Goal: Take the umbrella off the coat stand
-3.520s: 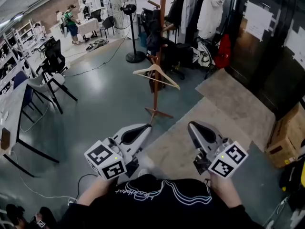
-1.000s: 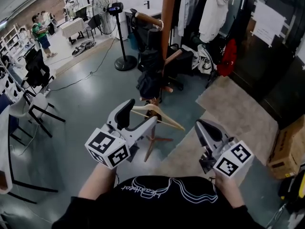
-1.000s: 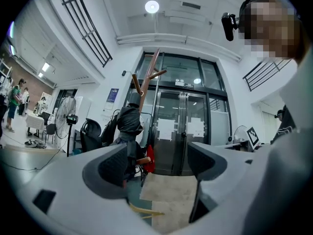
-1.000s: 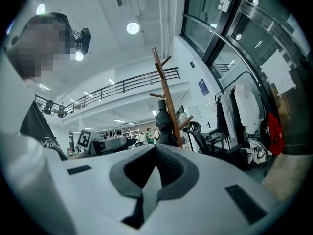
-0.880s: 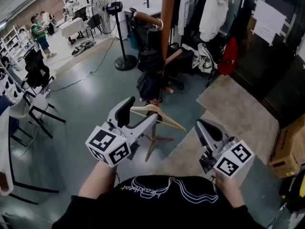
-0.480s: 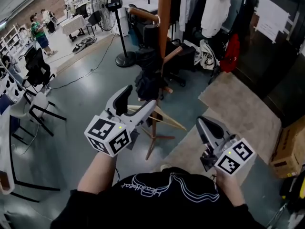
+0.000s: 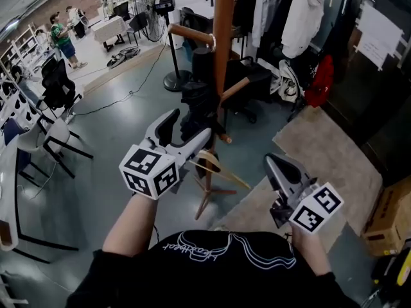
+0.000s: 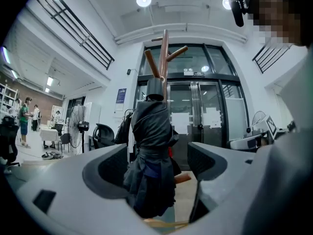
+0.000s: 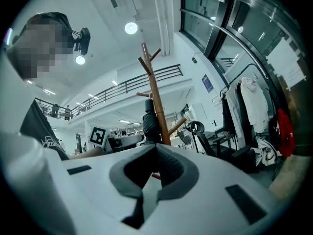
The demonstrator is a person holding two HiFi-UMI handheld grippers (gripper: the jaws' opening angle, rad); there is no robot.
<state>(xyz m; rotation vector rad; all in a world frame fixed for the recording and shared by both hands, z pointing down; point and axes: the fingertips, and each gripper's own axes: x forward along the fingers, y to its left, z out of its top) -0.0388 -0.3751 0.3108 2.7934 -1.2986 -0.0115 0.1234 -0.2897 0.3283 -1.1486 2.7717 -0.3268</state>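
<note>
Left gripper point(image 7: 189, 126) was open, jaws framing the folded black umbrella point(image 8: 150, 146) on the wooden coat stand point(image 7: 222, 37), centre frame. Right gripper point(image 7: 275, 164) was closed, empty.

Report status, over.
Left hand-held gripper open, aimed at umbrella. Right hand-held gripper shut, empty. Umbrella hangs on coat stand. Wooden hanger below it.

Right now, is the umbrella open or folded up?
Folded up. The umbrella hangs on the coat stand as a narrow black bundle, its cloth gathered in round the middle.
</note>
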